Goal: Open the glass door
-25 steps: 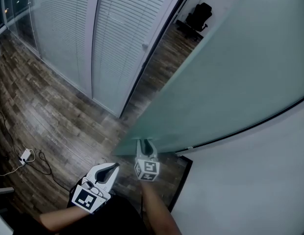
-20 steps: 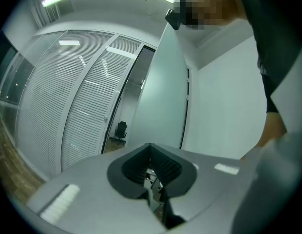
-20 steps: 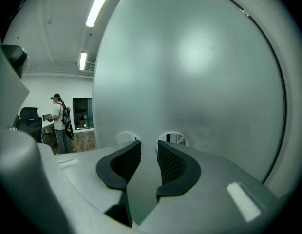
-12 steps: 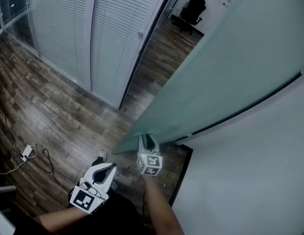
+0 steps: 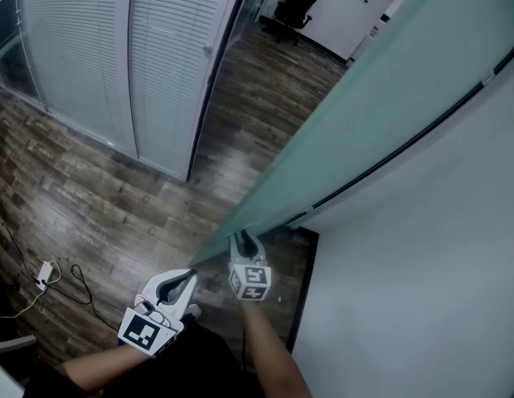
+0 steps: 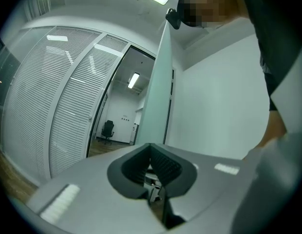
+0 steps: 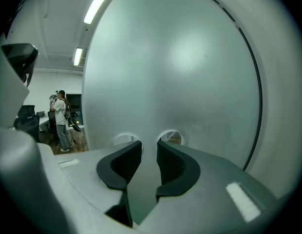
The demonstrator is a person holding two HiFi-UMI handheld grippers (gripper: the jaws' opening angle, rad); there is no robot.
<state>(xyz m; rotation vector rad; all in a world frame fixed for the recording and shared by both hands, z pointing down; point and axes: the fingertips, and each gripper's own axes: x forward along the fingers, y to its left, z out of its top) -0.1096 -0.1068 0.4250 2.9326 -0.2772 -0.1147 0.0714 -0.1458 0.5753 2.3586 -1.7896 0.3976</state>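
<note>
Since a second ago the frosted, pale-green glass door [image 5: 365, 114] has swung further round toward the plain white wall [image 5: 423, 264] on the right, so it now shows as a narrower wedge.

Closest in, the left claw [image 5: 189, 277] hangs clear of the door. Its two dark ribbed jaws are pressed tip to tip with nothing between them. Just beyond, to its right, the right claw [image 5: 244, 239] has its nose right up at the door's frosted face, near the free edge. Its jaws stand a narrow gap apart and have just eased a little closer together. Nothing is caught between them; only the door's own pale surface shows through the slot. Whether the tips actually press the glass I cannot tell. Two small round clear spots [image 7: 171, 136] in the frosting sit just past the tips, one on each side.

The door stands ajar and upright, running away from the right claw toward the wall. Under it lies dark wood-plank flooring [image 5: 116, 197], with a small white plug block [image 5: 43, 271] lying well off to the left. Further back runs a partition of white slatted blinds [image 5: 162, 65], and past that, in the far room, a black office chair [image 5: 297, 5]. Beyond the door's free edge a person [image 7: 61, 121] stands on the same floor.
</note>
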